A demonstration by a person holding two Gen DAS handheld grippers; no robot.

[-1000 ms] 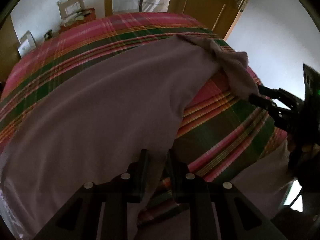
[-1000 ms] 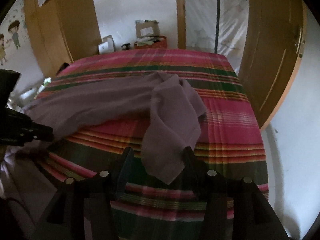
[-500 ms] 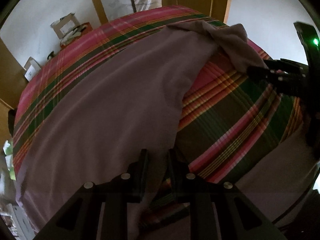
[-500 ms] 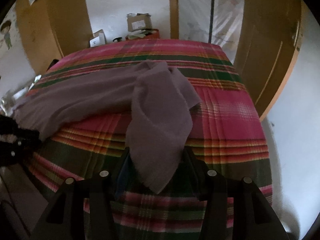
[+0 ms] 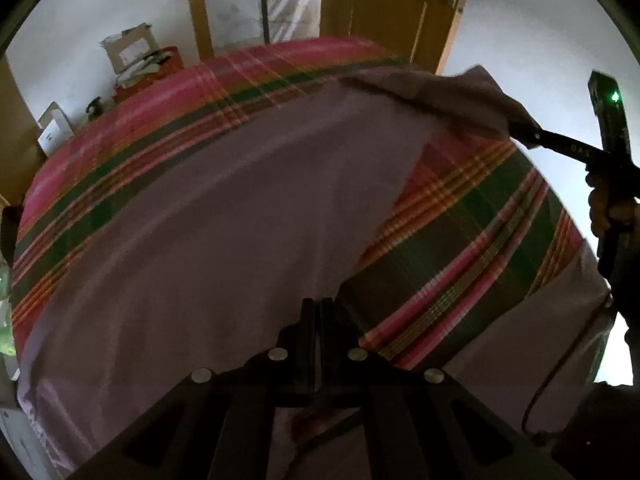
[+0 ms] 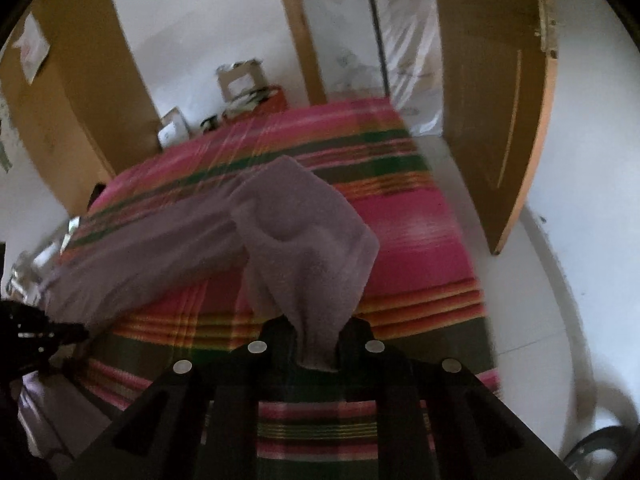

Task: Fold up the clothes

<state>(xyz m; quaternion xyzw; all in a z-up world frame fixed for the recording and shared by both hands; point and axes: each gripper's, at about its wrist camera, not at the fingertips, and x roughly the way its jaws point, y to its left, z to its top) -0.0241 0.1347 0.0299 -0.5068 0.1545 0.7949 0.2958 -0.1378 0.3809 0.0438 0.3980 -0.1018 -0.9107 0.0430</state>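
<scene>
A mauve garment (image 5: pixel 208 232) lies spread over a bed with a pink, green and orange plaid cover (image 5: pixel 472 248). My left gripper (image 5: pixel 318 312) is shut on the garment's near edge. My right gripper (image 6: pixel 316 344) is shut on another end of the garment (image 6: pixel 308 248) and holds it lifted above the bed. In the left wrist view the right gripper (image 5: pixel 532 136) shows at the right, with the cloth bunched in its tip. In the right wrist view the left gripper (image 6: pixel 60 332) shows dark at the left edge.
A wooden door (image 6: pixel 500 80) stands open right of the bed. A wooden wardrobe (image 6: pixel 72 92) is at the left. Cardboard boxes and a red item (image 5: pixel 136 56) sit behind the bed's far end. White floor (image 6: pixel 540 320) runs along the bed's right side.
Both grippers have closed on the garment. The right gripper has lifted its end up off the bed, and the cloth is pulled tauter between the two.
</scene>
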